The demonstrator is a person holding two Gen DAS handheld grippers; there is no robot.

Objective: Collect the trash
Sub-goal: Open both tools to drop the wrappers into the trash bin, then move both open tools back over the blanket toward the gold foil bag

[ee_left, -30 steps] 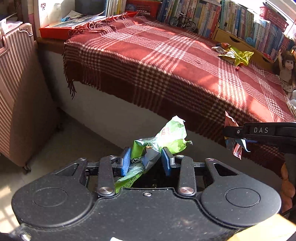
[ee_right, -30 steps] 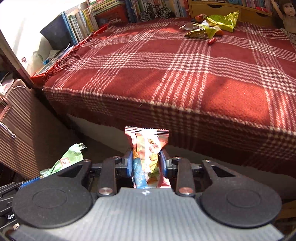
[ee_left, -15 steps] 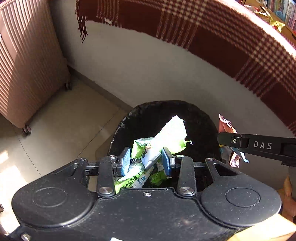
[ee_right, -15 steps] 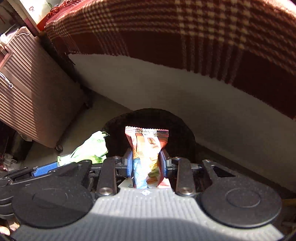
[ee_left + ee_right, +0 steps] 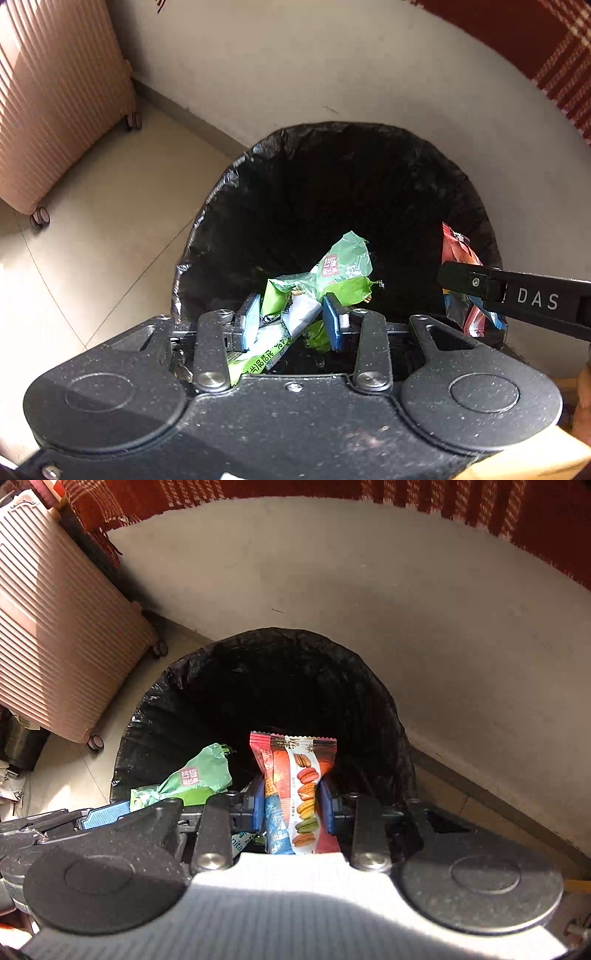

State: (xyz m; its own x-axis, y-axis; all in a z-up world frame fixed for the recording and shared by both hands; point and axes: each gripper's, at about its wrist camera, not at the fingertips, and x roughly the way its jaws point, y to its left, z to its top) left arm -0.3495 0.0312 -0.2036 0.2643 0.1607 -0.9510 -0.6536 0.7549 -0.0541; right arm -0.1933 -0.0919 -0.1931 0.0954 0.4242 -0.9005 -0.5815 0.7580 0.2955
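My left gripper (image 5: 290,314) is shut on a crumpled green wrapper (image 5: 332,269), which hangs over the mouth of a bin with a black liner (image 5: 229,177). In the right wrist view the right gripper (image 5: 291,801) is shut on a red macaron snack wrapper (image 5: 303,771), upright above the same bin (image 5: 177,672). The green wrapper (image 5: 199,775) and a blue pad of the left gripper (image 5: 107,812) show at lower left there. The right gripper's finger (image 5: 517,295), with the red wrapper (image 5: 456,247), reaches in over the bin's right rim. The bin's bottom is too dark to see.
A pink ribbed suitcase (image 5: 55,92) on wheels stands on the tiled floor left of the bin (image 5: 55,627). Behind the bin rises a white bed base (image 5: 332,66), with a red plaid blanket (image 5: 480,502) hanging over its top edge.
Both grippers have tipped down from the bed and moved in over the bin, which now fills the middle of both views. Each still holds its wrapper.
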